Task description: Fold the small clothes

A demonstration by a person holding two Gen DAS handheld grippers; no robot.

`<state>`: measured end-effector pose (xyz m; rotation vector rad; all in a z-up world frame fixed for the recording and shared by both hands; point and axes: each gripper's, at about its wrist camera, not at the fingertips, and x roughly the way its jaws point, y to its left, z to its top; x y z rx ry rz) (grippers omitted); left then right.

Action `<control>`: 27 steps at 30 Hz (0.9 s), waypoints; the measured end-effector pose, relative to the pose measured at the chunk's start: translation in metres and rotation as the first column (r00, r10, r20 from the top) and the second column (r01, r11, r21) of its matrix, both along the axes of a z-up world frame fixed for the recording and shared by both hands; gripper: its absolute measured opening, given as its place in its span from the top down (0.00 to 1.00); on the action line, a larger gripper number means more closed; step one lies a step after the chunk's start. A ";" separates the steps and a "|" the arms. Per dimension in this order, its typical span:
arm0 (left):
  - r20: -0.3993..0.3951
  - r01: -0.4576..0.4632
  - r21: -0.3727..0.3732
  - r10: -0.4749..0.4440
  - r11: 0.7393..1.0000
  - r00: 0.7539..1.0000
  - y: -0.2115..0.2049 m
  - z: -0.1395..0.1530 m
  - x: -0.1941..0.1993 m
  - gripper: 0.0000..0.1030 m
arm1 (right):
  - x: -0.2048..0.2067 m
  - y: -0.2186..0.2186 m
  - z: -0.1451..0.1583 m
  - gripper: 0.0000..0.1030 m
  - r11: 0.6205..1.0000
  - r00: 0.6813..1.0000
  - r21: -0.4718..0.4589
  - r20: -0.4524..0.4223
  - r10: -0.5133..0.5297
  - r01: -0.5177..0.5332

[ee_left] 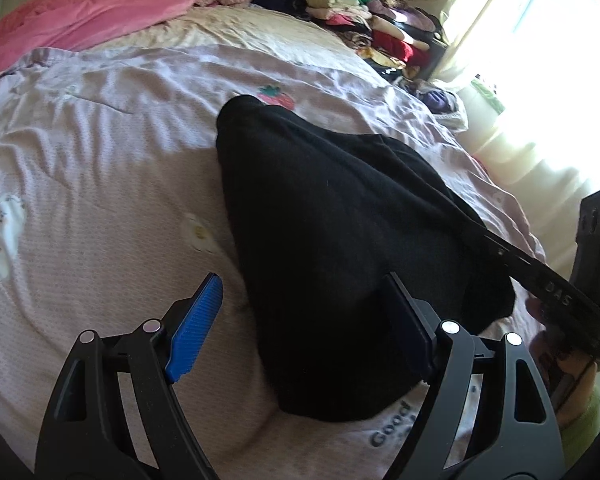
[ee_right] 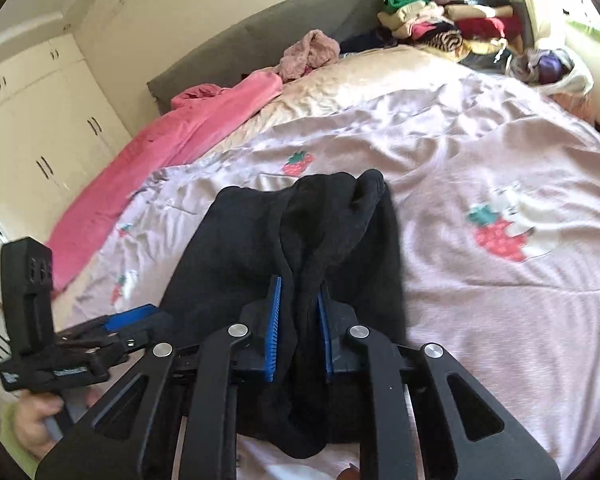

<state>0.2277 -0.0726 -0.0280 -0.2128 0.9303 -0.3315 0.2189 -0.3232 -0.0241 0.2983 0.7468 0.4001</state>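
1. One black garment (ee_right: 300, 240) lies on one bed (ee_right: 480, 320).
2. Two tongs: left tongs (ee_left: 300, 320), right tongs (ee_right: 298, 320).
3. One pink blanket (ee_right: 172, 140).
4. One pile of folded clothes (ee_right: 452, 20).

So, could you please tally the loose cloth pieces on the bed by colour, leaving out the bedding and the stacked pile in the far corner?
Black: 1, the black garment, pinched in the right claw
Bright pink: 1, the bright pink cloth
Pale pink: 1, the pale pink fluffy garment
Total: 3
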 end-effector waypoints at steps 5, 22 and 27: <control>-0.019 0.026 0.019 -0.026 0.999 0.999 -0.014 -0.008 -0.001 0.27 | 0.009 -0.012 -0.036 0.78 0.999 0.992 -0.010 -0.118 -0.043 0.042; -0.035 0.028 0.027 -0.027 0.999 0.999 -0.011 -0.013 -0.008 0.23 | -0.018 -0.022 -0.021 0.26 0.989 0.988 -0.086 -0.081 -0.131 0.124; -0.033 0.029 0.034 -0.028 0.999 0.999 -0.011 -0.012 -0.013 0.23 | -0.033 -0.026 -0.004 0.14 0.990 0.991 -0.056 -0.034 -0.128 0.126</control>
